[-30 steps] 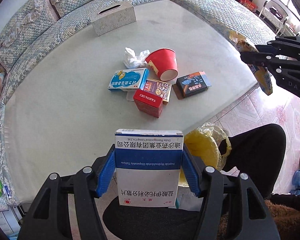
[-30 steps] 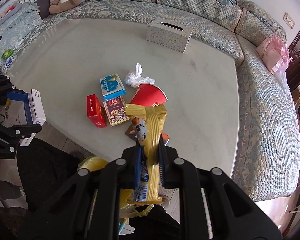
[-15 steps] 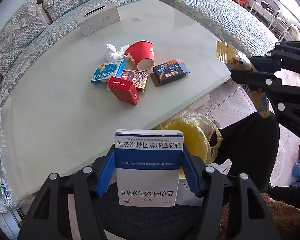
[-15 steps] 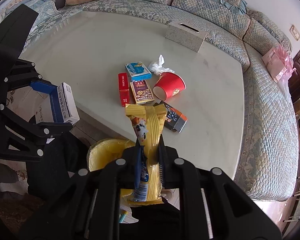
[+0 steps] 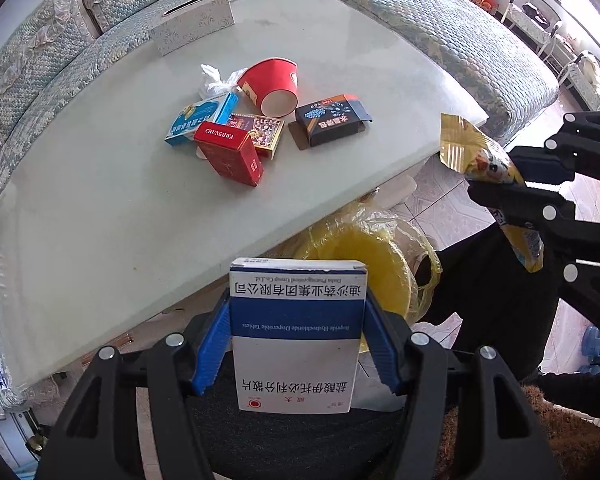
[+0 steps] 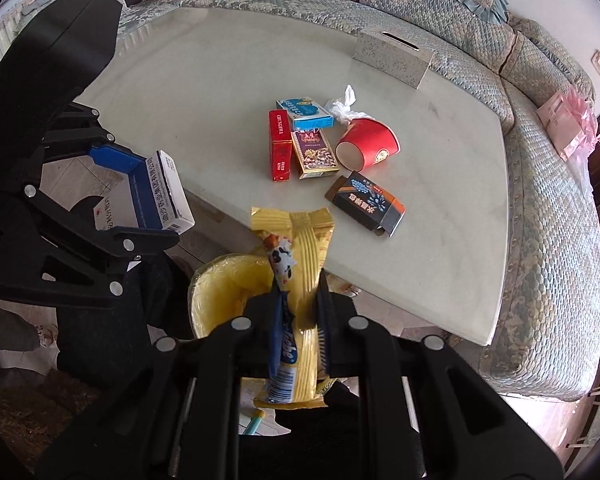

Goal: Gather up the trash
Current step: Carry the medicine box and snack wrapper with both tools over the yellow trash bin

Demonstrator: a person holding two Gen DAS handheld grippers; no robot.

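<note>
My left gripper (image 5: 296,344) is shut on a blue and white medicine box (image 5: 296,336), held off the table's near edge, beside a yellow-lined trash bin (image 5: 360,252). The right gripper (image 6: 300,320) is shut on a yellow snack wrapper (image 6: 306,248), directly above that bin (image 6: 228,284). Each gripper shows in the other's view: the right gripper (image 5: 496,188) with its wrapper (image 5: 484,160), the left gripper (image 6: 148,196) with its box (image 6: 172,192). On the table lie a red cup (image 5: 274,86), a red box (image 5: 230,152), a blue box (image 5: 200,118), a patterned box (image 5: 260,134), a black box (image 5: 330,118) and a crumpled white bag (image 5: 216,80).
A pale round table (image 5: 100,208) carries a tissue box (image 5: 194,22) at its far side. A quilted sofa (image 6: 552,200) curves around the table. A person's dark trouser leg (image 5: 488,280) stands next to the bin. A pink bag (image 6: 568,120) lies on the sofa.
Both grippers have drawn back from the table and sunk a little toward the bin, each keeping its item. The bin shows more fully in both views.
</note>
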